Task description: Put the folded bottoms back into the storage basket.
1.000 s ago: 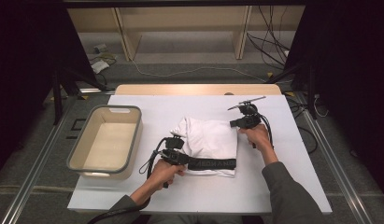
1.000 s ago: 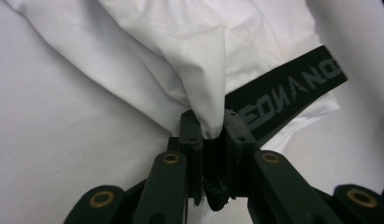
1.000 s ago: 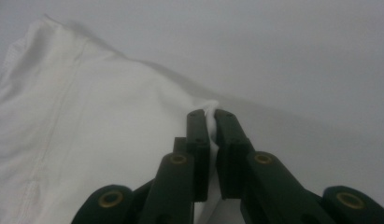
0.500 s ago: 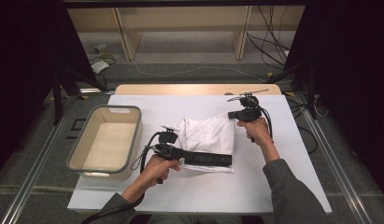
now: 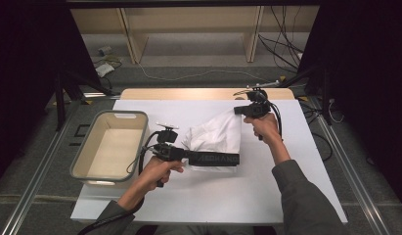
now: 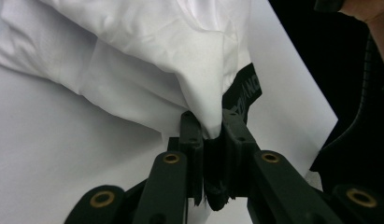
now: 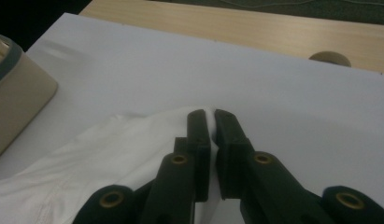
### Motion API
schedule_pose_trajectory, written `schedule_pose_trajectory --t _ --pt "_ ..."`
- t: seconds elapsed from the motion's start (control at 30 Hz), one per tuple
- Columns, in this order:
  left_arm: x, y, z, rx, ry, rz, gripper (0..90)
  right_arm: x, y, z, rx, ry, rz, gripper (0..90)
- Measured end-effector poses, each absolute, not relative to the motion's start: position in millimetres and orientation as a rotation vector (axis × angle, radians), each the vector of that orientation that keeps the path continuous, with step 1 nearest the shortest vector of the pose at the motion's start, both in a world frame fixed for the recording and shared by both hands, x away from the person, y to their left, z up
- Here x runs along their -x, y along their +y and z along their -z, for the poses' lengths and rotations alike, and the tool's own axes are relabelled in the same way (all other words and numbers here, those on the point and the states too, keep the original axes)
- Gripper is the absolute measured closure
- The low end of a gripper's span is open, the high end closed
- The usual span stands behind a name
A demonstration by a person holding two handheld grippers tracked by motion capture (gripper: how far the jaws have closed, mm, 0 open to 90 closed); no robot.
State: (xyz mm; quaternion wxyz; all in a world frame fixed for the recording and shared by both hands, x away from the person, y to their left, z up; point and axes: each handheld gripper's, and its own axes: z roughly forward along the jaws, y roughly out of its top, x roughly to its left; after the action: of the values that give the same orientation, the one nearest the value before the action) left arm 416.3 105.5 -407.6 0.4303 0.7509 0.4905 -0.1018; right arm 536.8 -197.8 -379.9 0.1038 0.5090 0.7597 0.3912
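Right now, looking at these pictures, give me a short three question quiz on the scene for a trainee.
1. True or false: both grippers are shut on the white cloth garment with a black lettered band.
2. Which part does the left gripper pinch? A: the black band end. B: a plain white corner with no band near it.
3. What stands on the white table sheet beside the person's left hand?

Key
1. True: the right gripper pinches a white edge of the garment too.
2. A.
3. An empty beige rectangular plastic tub with a grey rim.
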Motion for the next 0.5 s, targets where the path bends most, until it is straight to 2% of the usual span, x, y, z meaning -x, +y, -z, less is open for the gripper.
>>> schedule_pose_trajectory --t 0.5 --pt "-412.6 148.4 359.8 -1.802 1.153 0.207 80.1 -542.3 -157.4 327.9 -1.421 2.225 -1.292 86.4"
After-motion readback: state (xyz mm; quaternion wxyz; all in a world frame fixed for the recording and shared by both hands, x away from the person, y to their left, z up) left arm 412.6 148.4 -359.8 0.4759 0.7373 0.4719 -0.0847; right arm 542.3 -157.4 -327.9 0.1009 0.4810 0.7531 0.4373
